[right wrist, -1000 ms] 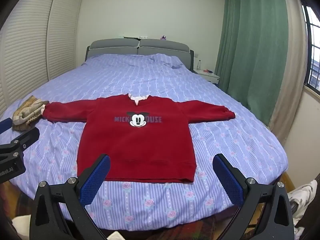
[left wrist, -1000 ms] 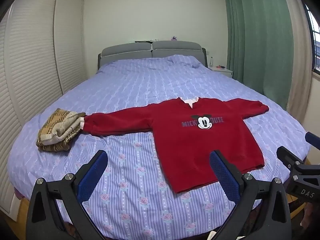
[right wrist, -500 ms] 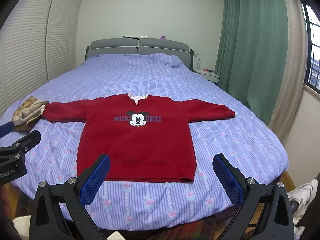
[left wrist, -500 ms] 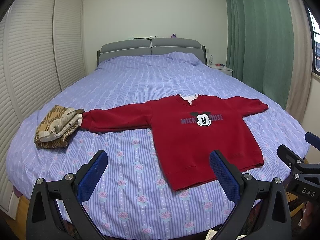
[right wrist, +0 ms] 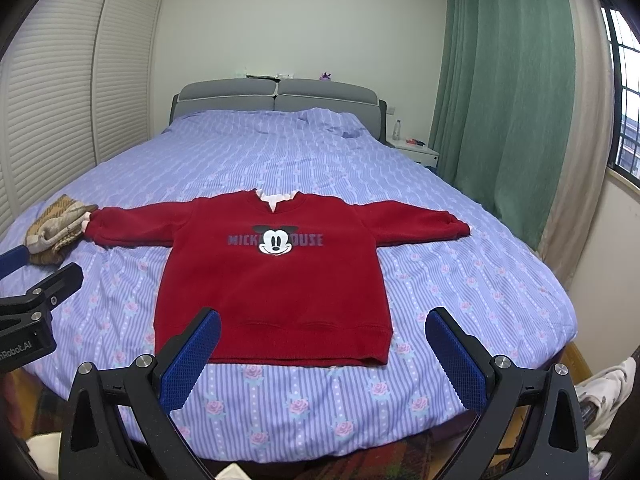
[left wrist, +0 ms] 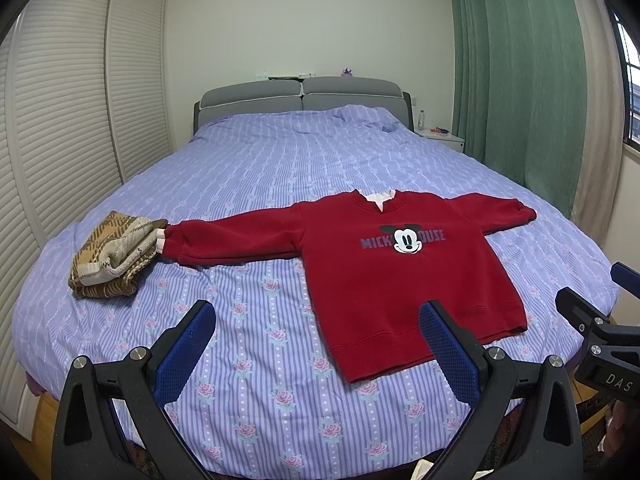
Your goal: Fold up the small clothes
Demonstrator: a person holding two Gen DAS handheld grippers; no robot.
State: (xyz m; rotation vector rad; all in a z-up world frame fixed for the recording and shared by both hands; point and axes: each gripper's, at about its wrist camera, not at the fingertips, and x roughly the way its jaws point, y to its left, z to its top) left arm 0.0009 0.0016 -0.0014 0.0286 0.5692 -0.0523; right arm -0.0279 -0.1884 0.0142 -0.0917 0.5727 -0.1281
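The left claw [left wrist: 316, 344] hangs level above the foot of the bed [left wrist: 280, 184], pointing toward the headboard [left wrist: 300, 94], its 2 blue-padded fingers [left wrist: 186, 350] spread wide with nothing between them. The right claw [right wrist: 320, 350] hangs in the same way just to its right, fingers [right wrist: 456, 362] also spread wide and holding nothing. Each claw shows at the edge of the other's view: the right one at the right border of the left wrist view [left wrist: 600, 332], the left one at the left border of the right wrist view [right wrist: 36, 300]. Neither touches any cloth.

The red sweater [left wrist: 392, 264] lies flat and face up on the striped blue bedcover near the foot of the bed, both sleeves stretched out to the sides, hem toward the claws, a white collar showing at the neck. It is unfolded. The cuff of its left-hand sleeve touches a folded brown-and-cream garment [left wrist: 114, 254] lying near the left edge of the bed. In the right wrist view the sweater [right wrist: 272, 276] sits almost centered between the fingers; in the left wrist view it lies to the right, behind the right finger.

Compared with 1 second ago, both claws have pulled back and risen slightly, so more of the bedcover shows below the hem. Their opening is unchanged, and the sweater and folded garment lie as before.
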